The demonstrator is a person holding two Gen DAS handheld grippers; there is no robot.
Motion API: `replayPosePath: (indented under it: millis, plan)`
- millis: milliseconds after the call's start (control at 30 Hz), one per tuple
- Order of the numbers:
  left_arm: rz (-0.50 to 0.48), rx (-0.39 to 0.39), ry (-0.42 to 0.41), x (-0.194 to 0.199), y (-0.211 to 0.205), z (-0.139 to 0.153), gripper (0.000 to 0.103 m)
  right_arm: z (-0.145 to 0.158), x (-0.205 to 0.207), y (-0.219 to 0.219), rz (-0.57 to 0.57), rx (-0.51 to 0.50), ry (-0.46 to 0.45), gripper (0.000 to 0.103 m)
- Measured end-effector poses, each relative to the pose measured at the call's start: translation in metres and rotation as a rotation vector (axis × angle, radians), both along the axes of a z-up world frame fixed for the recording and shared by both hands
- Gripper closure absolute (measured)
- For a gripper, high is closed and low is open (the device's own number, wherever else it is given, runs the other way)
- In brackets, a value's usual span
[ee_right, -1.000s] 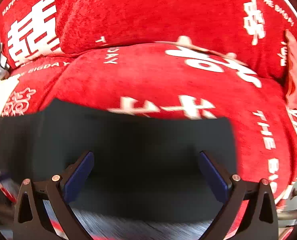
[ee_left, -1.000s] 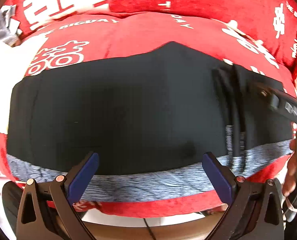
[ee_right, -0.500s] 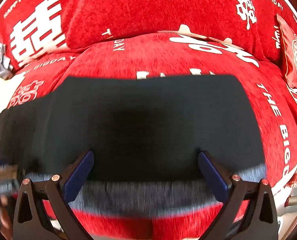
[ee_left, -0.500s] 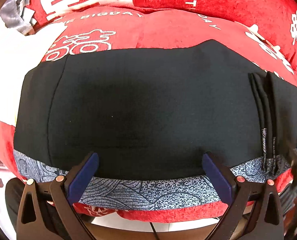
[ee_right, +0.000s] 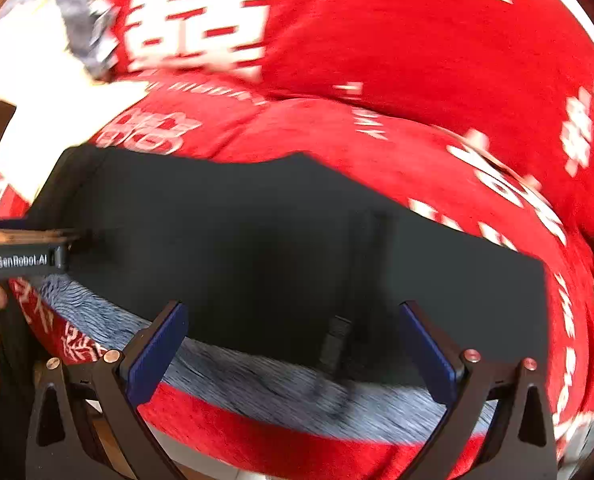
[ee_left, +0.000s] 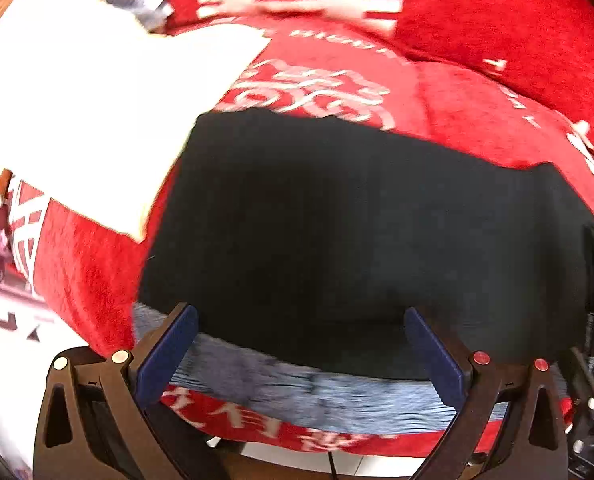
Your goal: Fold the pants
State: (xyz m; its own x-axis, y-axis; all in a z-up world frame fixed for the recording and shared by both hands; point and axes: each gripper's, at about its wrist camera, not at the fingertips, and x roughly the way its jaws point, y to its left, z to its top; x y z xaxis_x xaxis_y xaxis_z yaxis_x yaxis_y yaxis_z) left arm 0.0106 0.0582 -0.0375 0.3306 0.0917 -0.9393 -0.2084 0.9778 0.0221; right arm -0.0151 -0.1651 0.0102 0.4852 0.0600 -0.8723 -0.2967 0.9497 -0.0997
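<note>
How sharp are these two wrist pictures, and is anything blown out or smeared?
Left wrist view: white cloth blown out to featureless white; black pants read as near-solid black; patterned waistband smeared. Right wrist view: red cover lettering streaked by motion blur, fisheye bending the edges. Both hand-held grippers, left and right, look sharp.

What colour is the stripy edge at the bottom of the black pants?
Blue-grey with a dark speckled pattern, though blurred. The band on the pants shows best in the right wrist view.
</note>
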Motion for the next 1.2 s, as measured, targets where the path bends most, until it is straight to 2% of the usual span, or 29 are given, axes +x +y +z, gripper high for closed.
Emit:
replayPosePath:
  millis: [133, 200, 367, 433, 567, 667, 733, 833, 933, 1000, 1033, 1067, 1133, 1167, 1200]
  plan:
    - [0.007, 0.003, 0.0, -0.003, 0.018, -0.005, 0.0, -0.032, 0.026, 0.014, -0.02, 0.012, 0.099, 0.0]
    - [0.012, -0.005, 0.003, -0.006, 0.024, -0.006, 0.0, -0.03, 0.041, 0.019, -0.022, 0.021, 0.06, 0.0]
    - [0.026, -0.083, 0.023, -0.01, 0.045, -0.017, 0.0, -0.02, 0.082, 0.029, -0.003, 0.036, 0.094, 0.0]
    - [0.01, -0.091, 0.019, -0.011, 0.047, -0.02, 0.0, -0.014, 0.094, 0.042, 0.074, 0.069, 0.101, 0.0]
    - [-0.017, -0.117, 0.017, -0.01, 0.052, -0.021, 0.0, -0.02, 0.114, 0.089, 0.311, 0.113, 0.218, 0.0]
    - [-0.033, -0.182, 0.024, -0.014, 0.064, -0.025, 0.0, -0.029, 0.123, 0.132, 0.488, 0.059, 0.25, 0.0]
    - [-0.05, -0.194, 0.013, -0.014, 0.066, -0.023, 0.0, -0.039, 0.128, 0.154, 0.586, 0.029, 0.298, 0.0]
    - [-0.084, -0.178, 0.008, -0.016, 0.062, -0.023, 0.0, -0.052, 0.142, 0.165, 0.647, 0.11, 0.405, 0.0]
    - [-0.107, -0.189, 0.005, -0.018, 0.062, -0.022, 0.0, -0.066, 0.155, 0.162, 0.627, 0.196, 0.548, 0.0]
    - [-0.137, -0.206, 0.008, -0.017, 0.065, -0.021, 0.0, -0.061, 0.153, 0.163, 0.669, 0.198, 0.574, 0.006]
    - [-0.151, -0.218, 0.01, -0.019, 0.068, -0.019, 0.0, -0.055, 0.148, 0.161, 0.69, 0.205, 0.571, 0.019]
    - [-0.167, -0.234, 0.011, -0.019, 0.071, -0.018, 0.0, -0.046, 0.144, 0.159, 0.725, 0.205, 0.549, 0.042]
    - [-0.2, -0.268, -0.001, -0.018, 0.076, -0.015, 0.0, -0.032, 0.138, 0.155, 0.759, 0.189, 0.507, 0.069]
    - [-0.22, -0.28, -0.011, -0.017, 0.079, -0.013, 0.0, -0.024, 0.135, 0.151, 0.769, 0.194, 0.493, 0.078]
    - [-0.234, -0.272, -0.022, -0.016, 0.083, -0.011, 0.0, -0.016, 0.129, 0.147, 0.783, 0.2, 0.469, 0.08]
